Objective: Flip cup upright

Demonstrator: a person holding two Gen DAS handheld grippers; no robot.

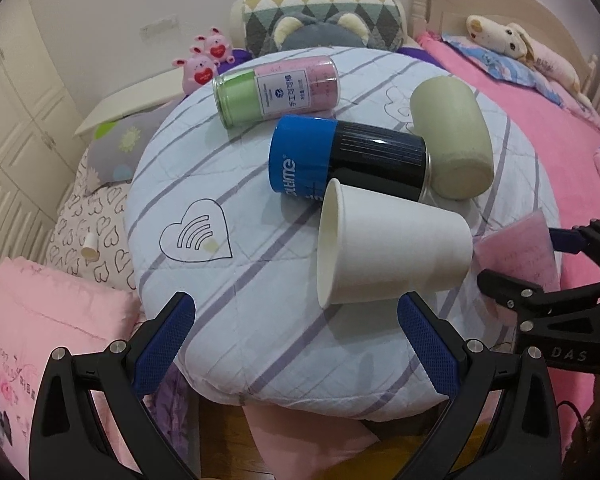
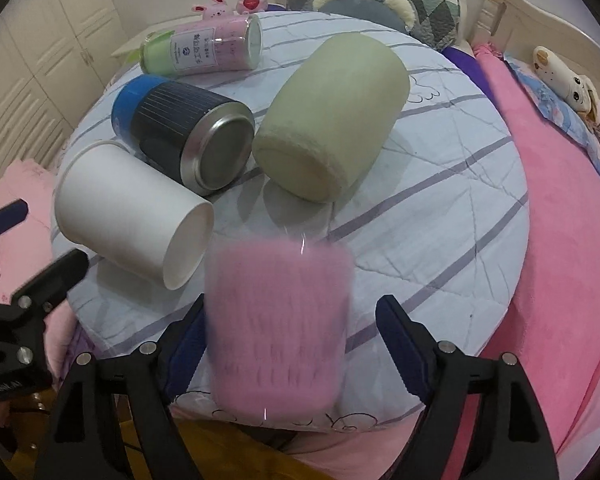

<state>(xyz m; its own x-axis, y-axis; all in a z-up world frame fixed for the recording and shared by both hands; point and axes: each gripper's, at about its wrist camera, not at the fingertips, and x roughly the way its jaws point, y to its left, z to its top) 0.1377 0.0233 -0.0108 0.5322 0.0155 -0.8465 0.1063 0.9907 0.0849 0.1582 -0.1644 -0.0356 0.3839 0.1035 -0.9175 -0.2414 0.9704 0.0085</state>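
A pink translucent cup (image 2: 278,328) stands blurred between my right gripper's (image 2: 290,344) open fingers; whether a pad touches it I cannot tell. In the left wrist view its pink edge (image 1: 516,252) shows beside the right gripper's black fingers (image 1: 512,292). A white paper cup (image 1: 388,248) lies on its side on the round quilted cushion (image 1: 260,320), also seen in the right wrist view (image 2: 132,212). My left gripper (image 1: 296,336) is open and empty, just short of the white cup.
A blue-and-black can (image 1: 348,160), a pale green cup (image 1: 452,140) and a pink-and-green clear canister (image 1: 276,92) lie on their sides on the cushion. Pink bedding (image 2: 572,240), pillows and plush toys surround it. Wooden floor shows below the cushion's front edge.
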